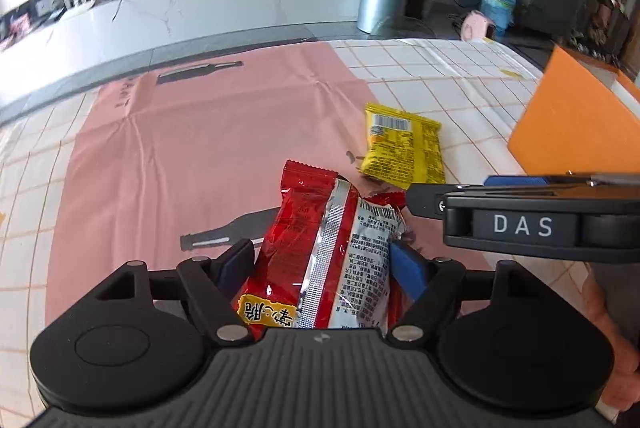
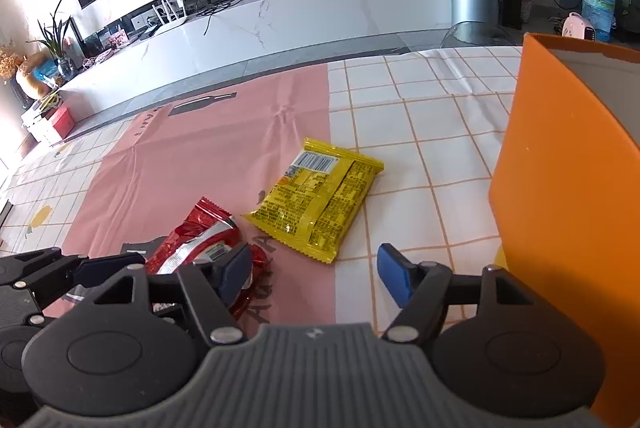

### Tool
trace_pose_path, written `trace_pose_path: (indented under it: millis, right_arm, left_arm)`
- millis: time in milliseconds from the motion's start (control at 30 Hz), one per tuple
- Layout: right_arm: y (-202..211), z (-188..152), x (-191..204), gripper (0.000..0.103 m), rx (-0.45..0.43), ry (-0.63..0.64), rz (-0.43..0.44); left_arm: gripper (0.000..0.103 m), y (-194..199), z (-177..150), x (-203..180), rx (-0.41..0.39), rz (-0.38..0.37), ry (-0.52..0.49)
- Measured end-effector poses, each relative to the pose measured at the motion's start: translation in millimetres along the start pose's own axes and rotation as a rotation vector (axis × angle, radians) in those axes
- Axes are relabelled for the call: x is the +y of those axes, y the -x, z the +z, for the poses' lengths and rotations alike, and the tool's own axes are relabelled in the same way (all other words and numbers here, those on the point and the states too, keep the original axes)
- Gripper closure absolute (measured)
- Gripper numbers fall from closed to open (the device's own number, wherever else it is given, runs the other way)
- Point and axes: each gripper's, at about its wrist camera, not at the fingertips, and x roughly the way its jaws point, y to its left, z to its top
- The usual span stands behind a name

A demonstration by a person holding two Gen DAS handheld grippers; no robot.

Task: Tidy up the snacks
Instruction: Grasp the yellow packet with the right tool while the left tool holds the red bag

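1. Up close, the left gripper [image 1: 324,264] was clenched on a red snack packet [image 1: 320,248], its dark blue pads pressing the packet from both sides
2. That packet stood tilted between the fingers with its silver seam and printed back facing the left wrist camera, its crimped top edge pointing away over the pink cloth [image 1: 200,131]
3. From the right wrist view, the same red packet [image 2: 200,244] appeared at lower left, held by the left gripper [image 2: 160,268] just above the pink cloth [image 2: 224,147]
4. The right gripper [image 2: 314,272] was released, its blue pads [image 2: 394,276] spread wide with nothing between them
5. A yellow snack packet [image 2: 316,203] lay flat, back side up with its barcode showing, straddling the edge where the pink cloth met the checked tablecloth [image 2: 420,131]
6. It sat just ahead of the right gripper's open fingers and near, but apart from, the red packet
7. In the left wrist view the yellow packet [image 1: 404,143] lay beyond the red one, and the right gripper's body marked DAS [image 1: 520,224] crossed in from the right
8. An orange box [image 2: 568,211] stood upright on the checked tablecloth at the right, its open top showing a pale inner wall; it was also seen at the right edge of the left view [image 1: 576,131]
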Motion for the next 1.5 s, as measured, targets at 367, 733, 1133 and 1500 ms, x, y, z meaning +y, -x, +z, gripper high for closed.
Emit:
trace_pose_path:
  millis: [367,733,1133,1500]
  right_arm:
    - [-24.8,16.5,16.3,0.012,0.005,-0.004,-0.127]
    - [-51.4,30.3,19.7,0.009,0.020,-0.032,-0.178]
    - [-38.1,19.8,29.0,0.046,0.030,0.111,-0.175]
    - [13.3,-30.9,30.0,0.047,0.106,0.187,-0.111]
  left_arm:
    - [0.020,12.0,-2.0,51.7,-0.008,0.152,0.240]
    - [0.019,13.4,-3.0,55.2,-0.020,0.177,0.259]
    - [0.020,15.5,-6.0,47.9,-0.002,0.173,0.235]
    - [0.020,26.0,-14.4,29.2,0.095,0.149,0.194]
